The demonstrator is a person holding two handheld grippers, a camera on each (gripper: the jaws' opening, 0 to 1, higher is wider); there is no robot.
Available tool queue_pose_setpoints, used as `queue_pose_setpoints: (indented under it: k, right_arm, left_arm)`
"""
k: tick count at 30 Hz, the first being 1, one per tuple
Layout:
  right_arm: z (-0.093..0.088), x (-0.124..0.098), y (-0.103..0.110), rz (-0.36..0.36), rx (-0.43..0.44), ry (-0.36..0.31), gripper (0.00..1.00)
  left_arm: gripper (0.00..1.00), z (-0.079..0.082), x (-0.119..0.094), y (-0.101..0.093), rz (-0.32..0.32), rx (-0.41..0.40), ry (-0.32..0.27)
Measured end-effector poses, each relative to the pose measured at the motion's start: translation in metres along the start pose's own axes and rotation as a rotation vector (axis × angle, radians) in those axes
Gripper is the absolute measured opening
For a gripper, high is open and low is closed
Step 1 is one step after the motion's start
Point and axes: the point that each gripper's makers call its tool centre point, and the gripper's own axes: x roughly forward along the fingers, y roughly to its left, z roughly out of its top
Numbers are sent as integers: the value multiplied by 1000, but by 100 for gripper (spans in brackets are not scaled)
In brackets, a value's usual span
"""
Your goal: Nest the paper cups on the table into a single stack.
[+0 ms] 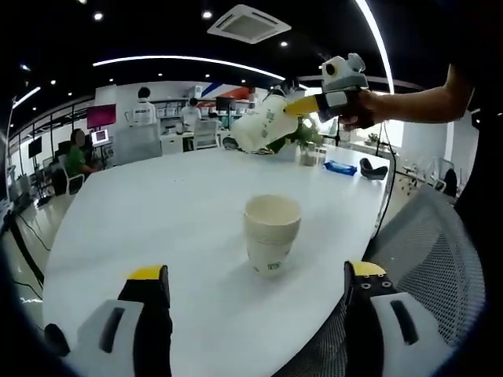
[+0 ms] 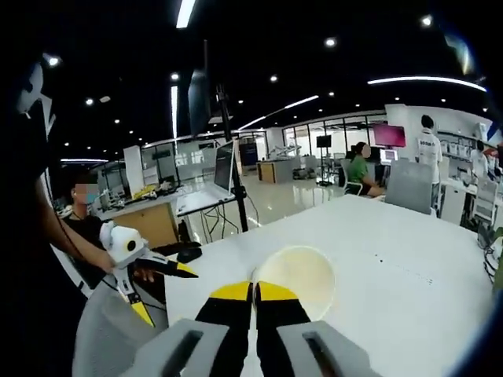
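A stack of paper cups (image 1: 272, 234) stands upright on the white table (image 1: 157, 220). The left gripper (image 1: 255, 287) hovers short of it, jaws wide apart. The right gripper (image 2: 254, 292), jaws pinched on the rim of a raised cup (image 2: 292, 276), hides part of that rim.

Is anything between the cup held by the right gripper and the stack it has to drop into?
Nothing visible. The right gripper holds a cup in the air, above and beyond the stack on the white table. The space between them is open, and the stack's mouth is uncovered.
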Motion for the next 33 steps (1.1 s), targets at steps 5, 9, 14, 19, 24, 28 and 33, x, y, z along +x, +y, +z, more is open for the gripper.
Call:
queue_pose_setpoints:
  k: [5,9,14,19,24,28,33]
  right_arm:
    - [-11,3,14,31,-40,41,0]
    - [-20,6,27,58,-63,72,0]
    - [-25,9,38,78,-74,88,0]
    - [-30,12,45,87,-80,100,0]
    - [-37,15,49,91,-95,122,0]
    - [-45,18,50,88,-117,150,0]
    - [-49,22,55,94,-180,183,0]
  left_arm:
    - [90,-1,0,0,-1,3,5]
    - [90,-1,-1,1,2,5,4]
    - [89,-2,-1,1,3,5,4]
    - [89,-2,-1,2,4,6,1]
    - [89,-1,-2,4,11,7,-2]
    - [88,-1,-2,5,14,6,-4]
    - [88,-2,-2,4,13,12,1]
